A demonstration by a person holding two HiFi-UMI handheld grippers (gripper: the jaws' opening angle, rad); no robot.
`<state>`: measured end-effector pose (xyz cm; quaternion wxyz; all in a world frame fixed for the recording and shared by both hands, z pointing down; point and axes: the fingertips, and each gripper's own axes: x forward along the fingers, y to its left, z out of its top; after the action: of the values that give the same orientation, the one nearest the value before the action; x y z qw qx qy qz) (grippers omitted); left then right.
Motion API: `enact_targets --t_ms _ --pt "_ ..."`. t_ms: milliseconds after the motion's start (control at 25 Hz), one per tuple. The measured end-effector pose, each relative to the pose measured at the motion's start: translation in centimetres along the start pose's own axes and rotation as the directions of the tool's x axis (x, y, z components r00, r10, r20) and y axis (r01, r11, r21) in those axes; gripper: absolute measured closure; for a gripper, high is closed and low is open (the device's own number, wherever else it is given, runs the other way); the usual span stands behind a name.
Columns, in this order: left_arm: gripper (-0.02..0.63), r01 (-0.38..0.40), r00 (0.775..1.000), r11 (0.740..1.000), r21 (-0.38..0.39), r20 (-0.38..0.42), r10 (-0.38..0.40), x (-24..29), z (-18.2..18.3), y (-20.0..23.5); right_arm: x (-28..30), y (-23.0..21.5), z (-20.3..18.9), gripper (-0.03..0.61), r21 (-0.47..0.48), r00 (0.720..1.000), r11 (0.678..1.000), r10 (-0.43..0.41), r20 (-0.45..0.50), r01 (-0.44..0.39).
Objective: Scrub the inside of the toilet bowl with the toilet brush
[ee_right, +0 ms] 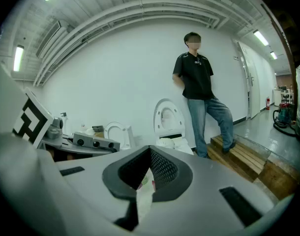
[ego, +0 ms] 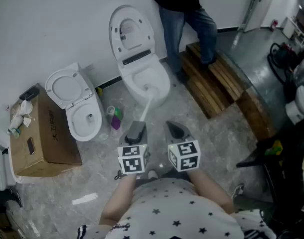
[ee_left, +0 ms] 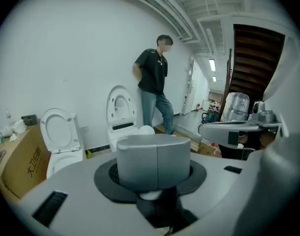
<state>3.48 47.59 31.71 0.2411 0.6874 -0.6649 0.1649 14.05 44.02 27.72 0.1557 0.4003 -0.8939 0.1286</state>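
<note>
A white toilet (ego: pixel 143 76) stands against the wall with its lid up, the bowl open. The toilet brush (ego: pixel 145 103) has a white shaft that runs from my left gripper (ego: pixel 136 131) down into the bowl, where its head (ego: pixel 147 88) rests. My left gripper (ee_left: pixel 151 191) is shut on the brush's grey handle (ee_left: pixel 153 161), which fills the left gripper view. My right gripper (ego: pixel 176 130) hovers beside it over the floor, jaws together and holding nothing; in the right gripper view the same gripper (ee_right: pixel 146 181) shows the toilet (ee_right: pixel 168 127) beyond it.
A second, smaller toilet (ego: pixel 77 103) stands to the left beside a cardboard box (ego: pixel 40 133). Small bottles (ego: pixel 114 117) sit on the floor between the toilets. A person (ego: pixel 192 19) stands on a wooden step (ego: pixel 217 78) at the right.
</note>
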Motion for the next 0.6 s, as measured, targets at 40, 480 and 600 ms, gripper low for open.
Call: enact_targets --t_ms 40,480,600 --pt "0.462 0.002 1.0 1.0 -0.001 0.0 -0.002 0.11 0.06 0.06 0.14 -0.01 0.01 0.572 0.002 1.0 1.0 -0.001 0.0 0.001" --pt "0.462 0.007 1.0 1.0 -0.008 -0.007 -0.007 0.22 -0.14 0.47 0.48 0.25 -0.31 0.572 -0.001 1.0 1.0 0.003 -0.006 -0.003" --pt "0.462 0.009 1.0 1.0 -0.011 -0.008 -0.009 0.26 -0.21 0.42 0.46 0.43 -0.43 0.572 -0.001 1.0 1.0 0.009 -0.008 -0.009"
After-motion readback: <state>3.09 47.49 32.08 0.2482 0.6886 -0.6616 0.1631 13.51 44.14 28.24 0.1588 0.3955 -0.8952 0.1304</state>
